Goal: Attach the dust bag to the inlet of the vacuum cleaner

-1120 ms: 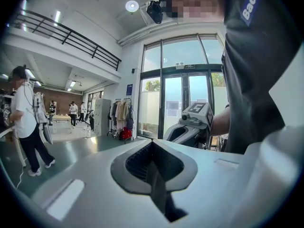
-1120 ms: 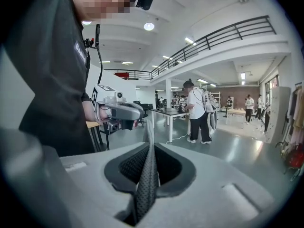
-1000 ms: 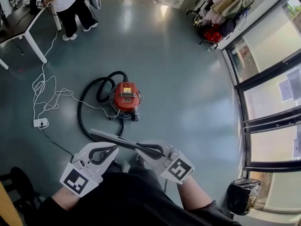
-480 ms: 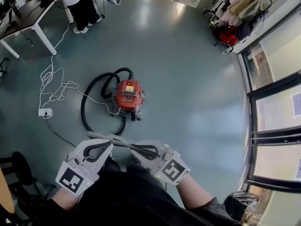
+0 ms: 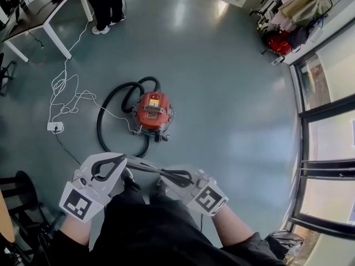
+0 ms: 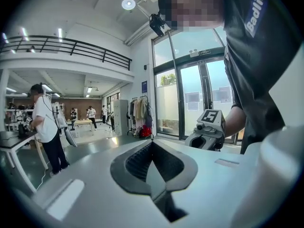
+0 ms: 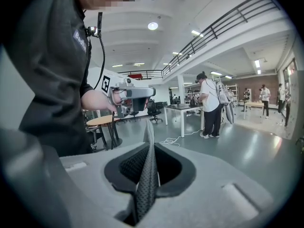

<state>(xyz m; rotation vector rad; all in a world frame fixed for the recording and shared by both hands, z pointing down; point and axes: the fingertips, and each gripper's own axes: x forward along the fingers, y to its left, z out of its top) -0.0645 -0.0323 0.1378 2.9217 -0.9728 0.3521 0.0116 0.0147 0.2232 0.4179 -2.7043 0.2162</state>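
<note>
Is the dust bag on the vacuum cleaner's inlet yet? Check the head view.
No: the dust bag is stretched between the left gripper and right gripper, apart from the red vacuum cleaner on the floor.

Floor (image 5: 233,110): smooth grey-green with a glossy sheen and patches of light glare.
Vacuum cleaner (image 5: 152,111): red canister, standing near the middle of the floor.
Hose (image 5: 99,127): black, lying in loops from the cleaner's 11 o'clock round to its 7 o'clock.
Cable (image 5: 65,96): white, in loose coils at the cleaner's 9 to 10 o'clock.
Power strip (image 5: 54,127): white, at 9 o'clock, just beyond the hose.
Table (image 5: 56,40): white legs, at 10 o'clock.
Person (image 5: 105,7): standing beside the table, at 11 o'clock.
Red bag (image 5: 277,42): at 2 o'clock, by the windows.
</note>
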